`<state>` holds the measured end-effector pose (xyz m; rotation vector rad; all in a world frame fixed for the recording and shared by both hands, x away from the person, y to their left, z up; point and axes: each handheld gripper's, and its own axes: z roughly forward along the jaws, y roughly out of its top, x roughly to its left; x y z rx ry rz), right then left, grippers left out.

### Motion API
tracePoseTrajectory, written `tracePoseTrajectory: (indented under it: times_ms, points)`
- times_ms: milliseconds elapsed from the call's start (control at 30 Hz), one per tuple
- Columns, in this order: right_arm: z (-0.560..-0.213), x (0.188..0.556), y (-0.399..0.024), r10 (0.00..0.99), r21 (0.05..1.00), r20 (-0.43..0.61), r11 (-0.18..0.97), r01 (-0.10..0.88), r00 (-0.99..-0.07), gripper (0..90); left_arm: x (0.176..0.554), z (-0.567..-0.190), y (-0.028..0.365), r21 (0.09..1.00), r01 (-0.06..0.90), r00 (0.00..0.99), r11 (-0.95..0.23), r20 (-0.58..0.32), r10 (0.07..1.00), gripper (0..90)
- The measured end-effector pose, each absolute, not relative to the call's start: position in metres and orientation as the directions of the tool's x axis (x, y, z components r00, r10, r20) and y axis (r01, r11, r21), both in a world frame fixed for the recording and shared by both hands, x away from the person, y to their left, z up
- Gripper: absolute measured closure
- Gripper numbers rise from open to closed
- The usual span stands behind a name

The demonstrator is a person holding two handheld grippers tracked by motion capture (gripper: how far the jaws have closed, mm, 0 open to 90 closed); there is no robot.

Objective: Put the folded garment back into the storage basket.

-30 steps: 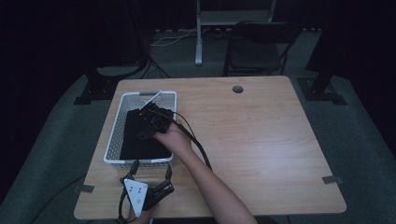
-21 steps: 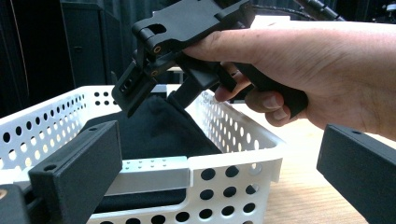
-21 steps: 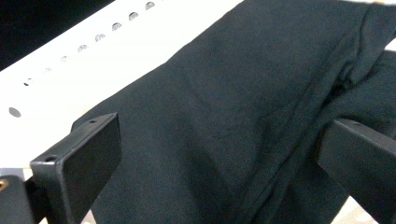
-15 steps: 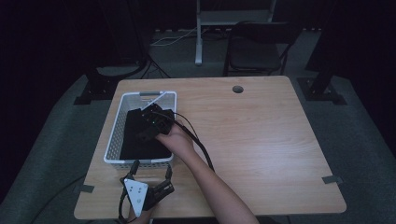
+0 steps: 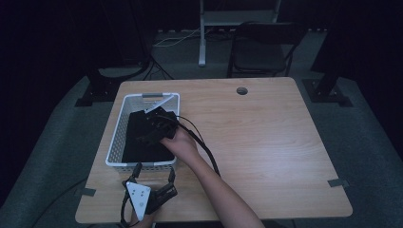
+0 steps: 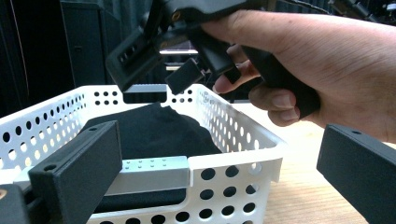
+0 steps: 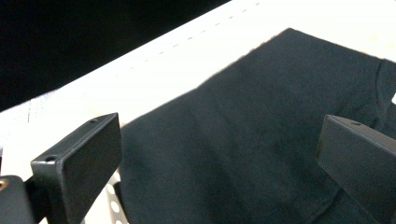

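A single black garment point(image 5: 142, 137), folded flat, is seen lying in a white perforated basket point(image 5: 117, 137). Its fabric is plain, dark and matte, with soft creases and what looks like a seam near one edge in the right gripper view point(image 7: 261, 140). Its folded shape is oblong, and the long axis runs from the near edge of the table toward the far edge, along the basket's own length. Most of the basket's floor is covered by it, and in the left gripper view point(image 6: 159, 135) it is seen mounded slightly toward the middle.

One basket is counted, set at the left side of the wooden table point(image 5: 266, 142), its near short wall close to the table's near edge. A grey handle plate point(image 6: 149, 172) is seen on that near wall.

The right gripper point(image 5: 154, 126) is held over the basket, above the garment, in the person's right hand point(image 5: 180, 142). Its jaws are seen spread wide in the right gripper view, with the cloth lying between and below them and nothing clasped.

The left gripper point(image 5: 154, 178) is found at the near left corner of the table, just outside the basket's near wall, pointed at it. Its jaws are likewise spread wide, with nothing between them.
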<state>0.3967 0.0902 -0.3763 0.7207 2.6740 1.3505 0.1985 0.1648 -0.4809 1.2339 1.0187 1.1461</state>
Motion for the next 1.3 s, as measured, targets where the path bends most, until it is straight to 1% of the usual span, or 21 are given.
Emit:
tracePoseTrajectory:
  times_ms: [67,233,333,567,900,1233,1300]
  points:
    - [-0.375,0.394,0.089,0.426,0.786,0.134,0.505,0.357,-0.895,0.5,0.199,-0.481,0.165,0.996,-0.086,0.158,-0.016,0.029,0.987,1.3]
    - [-0.373,0.388,0.086,0.395,0.811,0.125,0.487,0.323,-0.910,0.5,0.198,-0.481,0.165,0.996,-0.087,0.158,-0.015,0.029,0.987,1.3]
    - [-0.372,0.388,0.082,0.402,0.824,0.123,0.468,0.320,-0.907,0.5,0.198,-0.481,0.165,0.996,-0.088,0.158,-0.015,0.028,0.987,1.3]
    - [-0.368,0.387,0.076,0.397,0.822,0.137,0.465,0.327,-0.908,0.5,0.199,-0.481,0.165,0.996,-0.086,0.158,-0.016,0.029,0.987,1.3]
    - [-0.362,0.380,0.069,0.412,0.828,0.111,0.464,0.314,-0.904,0.5,0.199,-0.481,0.165,0.996,-0.086,0.158,-0.015,0.029,0.987,1.3]
    - [-0.356,0.375,0.053,0.435,0.831,0.100,0.458,0.316,-0.895,0.6,0.199,-0.481,0.165,0.996,-0.086,0.158,-0.016,0.030,0.987,1.3]
    - [-0.355,0.374,0.047,0.434,0.829,0.110,0.456,0.324,-0.894,0.6,0.199,-0.481,0.165,0.996,-0.086,0.158,-0.016,0.029,0.987,1.3]
